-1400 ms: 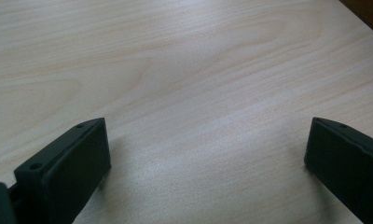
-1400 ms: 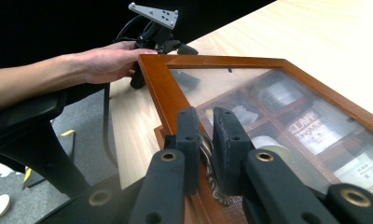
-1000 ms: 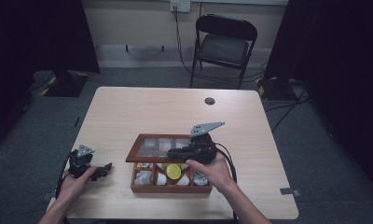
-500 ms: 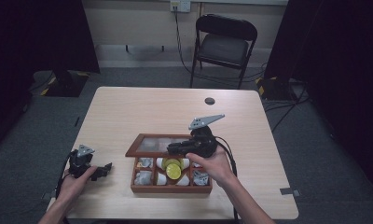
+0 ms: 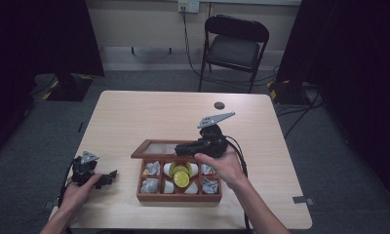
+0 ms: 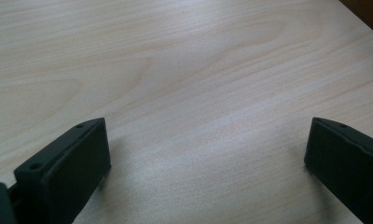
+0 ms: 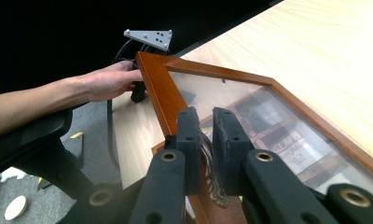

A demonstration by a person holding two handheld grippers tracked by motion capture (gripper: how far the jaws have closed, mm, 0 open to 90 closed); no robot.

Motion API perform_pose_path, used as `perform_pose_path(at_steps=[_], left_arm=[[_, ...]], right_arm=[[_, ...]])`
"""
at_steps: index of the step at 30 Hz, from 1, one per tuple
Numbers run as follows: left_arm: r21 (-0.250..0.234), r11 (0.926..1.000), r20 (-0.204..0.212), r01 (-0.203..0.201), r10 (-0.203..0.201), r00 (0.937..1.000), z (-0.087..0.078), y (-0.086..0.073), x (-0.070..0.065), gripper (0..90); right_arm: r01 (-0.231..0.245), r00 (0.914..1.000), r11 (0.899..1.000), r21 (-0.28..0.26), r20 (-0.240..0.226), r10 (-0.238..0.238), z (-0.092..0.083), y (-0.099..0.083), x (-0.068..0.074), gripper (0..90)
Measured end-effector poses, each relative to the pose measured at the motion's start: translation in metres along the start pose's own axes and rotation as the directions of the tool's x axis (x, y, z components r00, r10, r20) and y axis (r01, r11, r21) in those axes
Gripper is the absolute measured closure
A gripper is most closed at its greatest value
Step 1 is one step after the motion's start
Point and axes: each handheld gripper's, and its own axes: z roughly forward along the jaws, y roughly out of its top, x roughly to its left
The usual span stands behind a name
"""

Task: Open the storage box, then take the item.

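Note:
A wooden compartment box (image 5: pixel 178 196) with several wrapped packets and yellow-green round ones sits near the table's front. Its glass-paned lid (image 5: pixel 156 148) stands raised over the back of the box. My right gripper (image 5: pixel 184 148) is shut on the metal clasp (image 7: pixel 209 161) at the lid's wooden frame (image 7: pixel 156 88); in the right gripper view the right gripper (image 7: pixel 205 119) has its pads pressed on the clasp. The left gripper (image 5: pixel 109 176) rests on the table left of the box. In its own view the left gripper (image 6: pixel 208 140) stands open with only bare table (image 6: pixel 175 56) between its fingers.
A small black disc (image 5: pixel 219 105) lies at the table's far side. A black folding chair (image 5: pixel 234 46) stands beyond the far edge. The person's left hand (image 7: pixel 105 81) and its gripper sit just past the lid's corner. Light wood stretches behind the box.
The lid has tilted and looks narrower than a second ago. The right gripper, still on the clasp, has shifted slightly back. The left hand has stayed put.

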Motion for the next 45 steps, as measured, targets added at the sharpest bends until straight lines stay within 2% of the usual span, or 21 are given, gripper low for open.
perform_pose_path(at_steps=[8, 19, 25, 28, 29, 31, 32, 36, 39, 42, 45], left_arm=[[0.004, 1.0000, 0.001, -0.005, 0.005, 1.0000, 0.000, 0.001, 0.000, 0.0], [0.002, 1.0000, -0.003, -0.007, 0.007, 1.0000, 0.001, 0.001, -0.001, 0.0], [0.037, 0.9993, 0.001, -0.004, 0.004, 1.0000, -0.005, 0.003, -0.003, 6.0], [0.049, 0.9987, 0.017, -0.013, 0.013, 0.9998, -0.008, 0.006, -0.005, 17.2], [0.066, 0.9978, 0.036, -0.009, 0.007, 0.9993, -0.010, 0.007, -0.004, 17.7], [0.072, 0.9974, 0.044, -0.007, 0.004, 0.9990, -0.012, 0.008, -0.005, 16.7], [0.058, 0.9983, 0.031, -0.003, 0.001, 0.9995, -0.014, 0.008, -0.006, 17.2], [0.047, 0.9988, 0.049, -0.015, 0.013, 0.9987, -0.022, 0.012, -0.011, 16.5], [0.042, 0.9989, 0.117, -0.020, 0.015, 0.9930, -0.026, 0.014, -0.018, 17.8], [0.015, 0.9985, 0.155, -0.053, 0.050, 0.9867, -0.029, 0.017, -0.026, 22.2], [-0.017, 0.9968, 0.173, -0.079, 0.080, 0.9816, -0.033, 0.020, -0.035, 23.2]], right_arm=[[-0.009, 1.0000, 1.000, 0.006, 0.000, 0.009, -0.002, 0.009, -0.004, 81.6], [-0.010, 0.9999, 1.000, 0.007, -0.004, 0.010, -0.002, 0.011, -0.005, 81.6], [-0.009, 1.0000, 1.000, 0.006, -0.004, 0.009, -0.003, 0.011, -0.006, 81.7], [-0.007, 1.0000, 1.000, 0.004, -0.002, 0.007, -0.003, 0.011, -0.006, 81.7], [-0.007, 1.0000, 1.000, 0.004, -0.002, 0.007, -0.003, 0.011, -0.005, 81.7], [-0.005, 1.0000, 1.000, 0.004, -0.001, 0.005, -0.002, 0.010, -0.005, 81.7], [-0.004, 1.0000, 1.000, 0.003, -0.001, 0.004, -0.002, 0.010, -0.005, 81.7], [-0.001, 1.0000, 1.000, 0.001, -0.001, 0.001, -0.003, 0.012, -0.006, 81.7], [0.000, 1.0000, 1.000, 0.000, 0.001, 0.000, -0.004, 0.013, -0.006, 81.7], [-0.001, 1.0000, 1.000, 0.000, 0.001, 0.001, -0.004, 0.014, -0.007, 81.8], [-0.002, 1.0000, 1.000, -0.001, 0.000, 0.002, -0.004, 0.014, -0.007, 81.8]])
